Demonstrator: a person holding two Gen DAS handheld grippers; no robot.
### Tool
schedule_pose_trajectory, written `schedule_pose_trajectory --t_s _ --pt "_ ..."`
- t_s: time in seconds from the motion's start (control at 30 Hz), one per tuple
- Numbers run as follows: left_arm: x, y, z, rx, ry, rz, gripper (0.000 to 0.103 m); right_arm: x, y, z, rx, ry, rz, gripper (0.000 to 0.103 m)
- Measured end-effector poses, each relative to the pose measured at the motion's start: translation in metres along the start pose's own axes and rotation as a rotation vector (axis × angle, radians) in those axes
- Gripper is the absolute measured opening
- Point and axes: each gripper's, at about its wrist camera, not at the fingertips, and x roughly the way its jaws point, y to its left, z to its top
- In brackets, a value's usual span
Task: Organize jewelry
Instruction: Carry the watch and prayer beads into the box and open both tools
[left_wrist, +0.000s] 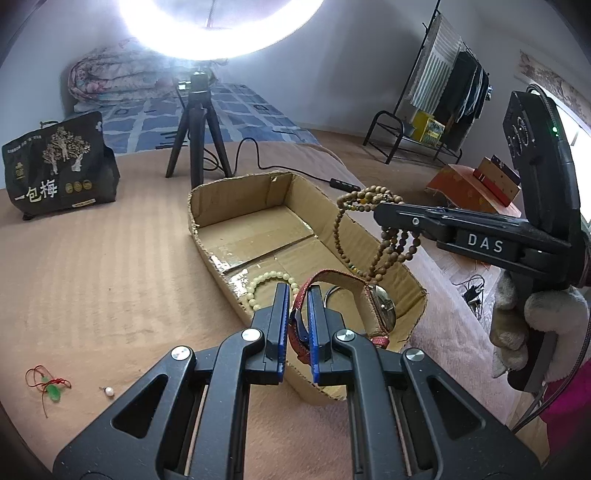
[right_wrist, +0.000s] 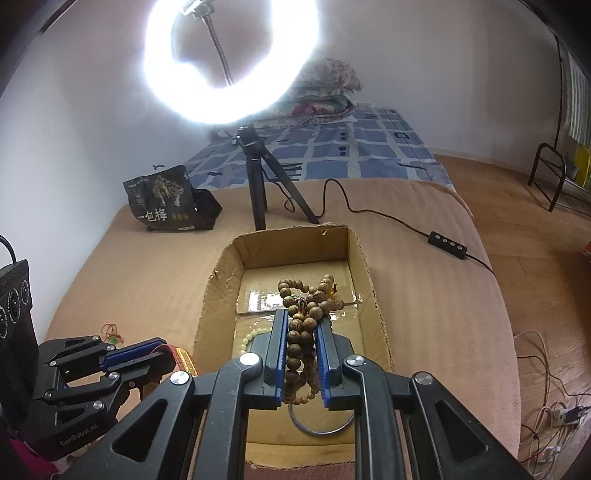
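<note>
An open cardboard box (left_wrist: 207, 236) lies on the brown blanket; it also shows in the right wrist view (right_wrist: 218, 295). My left gripper (left_wrist: 298, 295) is shut on the red strap of a watch (left_wrist: 382, 308), held over the box's near end. My right gripper (right_wrist: 301, 317) is shut on a string of brown wooden beads (right_wrist: 303, 332), hanging above the box; the beads (left_wrist: 369, 199) dangle from it in the left wrist view. A pale bead bracelet (left_wrist: 258, 286) and a thin metal bangle (right_wrist: 317, 428) lie inside the box.
A green pendant on red cord (left_wrist: 50, 386) and a small pearl piece (left_wrist: 108, 392) lie on the blanket left of the box. A ring light tripod (left_wrist: 195, 136) and a black snack bag (left_wrist: 59, 166) stand behind. A cable with a remote (right_wrist: 447, 243) runs on the right.
</note>
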Motion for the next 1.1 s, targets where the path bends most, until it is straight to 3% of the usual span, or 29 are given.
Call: schedule_pose_trajectory --t_s 0.3,0.4,0.47,0.57,1.1 --pt "0.013 -0.016 -0.003 0.05 0.037 -0.021 0.01 0.008 -0.009 -0.004 0.029 0.01 0.012 0.015" --pt "0.016 -0.019 -0.005 0.056 0.053 -0.033 0.015 0.008 -0.009 -0.004 0.032 0.002 0.019 0.028" --pt "0.015 -0.019 -0.006 0.06 0.053 -0.031 0.024 0.006 -0.008 -0.003 0.031 -0.008 0.007 0.052" --pt "0.011 -0.018 -0.007 0.066 0.045 -0.024 0.029 0.003 -0.007 -0.003 0.035 -0.023 -0.018 0.065" --pt "-0.012 -0.012 -0.008 0.055 0.027 -0.001 0.029 -0.019 -0.004 -0.004 0.05 -0.042 -0.042 0.068"
